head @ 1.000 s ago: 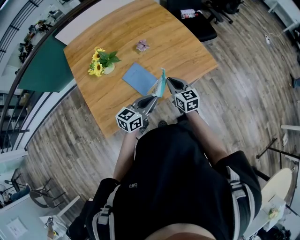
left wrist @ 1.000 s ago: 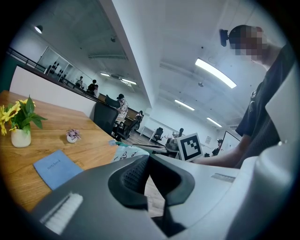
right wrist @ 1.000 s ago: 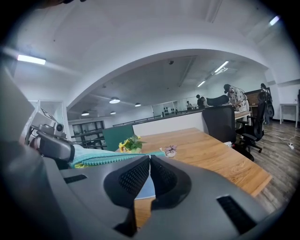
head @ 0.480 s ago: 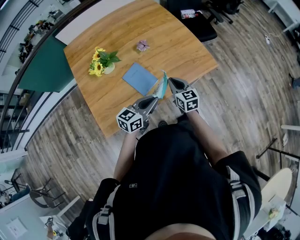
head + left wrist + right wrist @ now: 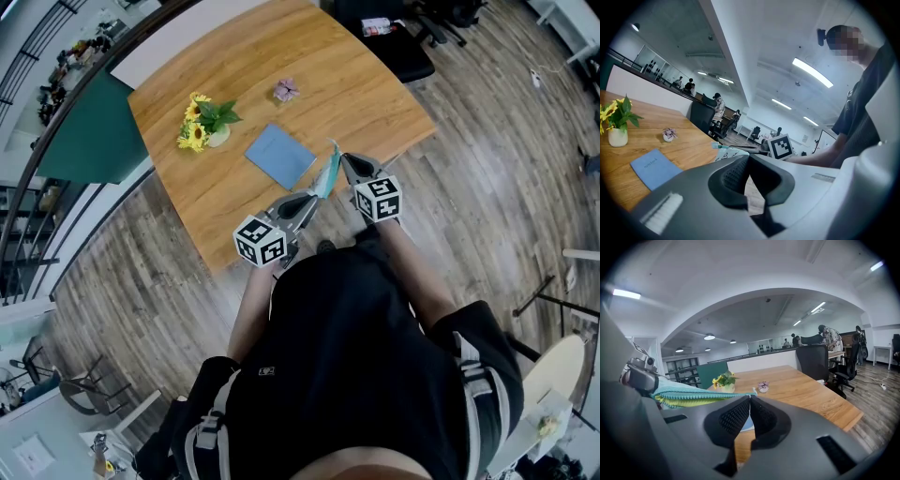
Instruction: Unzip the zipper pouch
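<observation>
No word or number can be read for certain. The blue booklet (image 5: 654, 166), lying towards the near edge of the table (image 5: 356, 84), carries one short line of print — too small to make out. The left marker cube (image 5: 260, 240) and the right marker cube (image 5: 378, 200) bear only black-and-white square patterns — no letters.

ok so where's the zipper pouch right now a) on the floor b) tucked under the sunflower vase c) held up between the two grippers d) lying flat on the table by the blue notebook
c: the teal zipper pouch is lifted off the wooden table, with the left gripper and the right gripper each shut on one end of it.
</observation>
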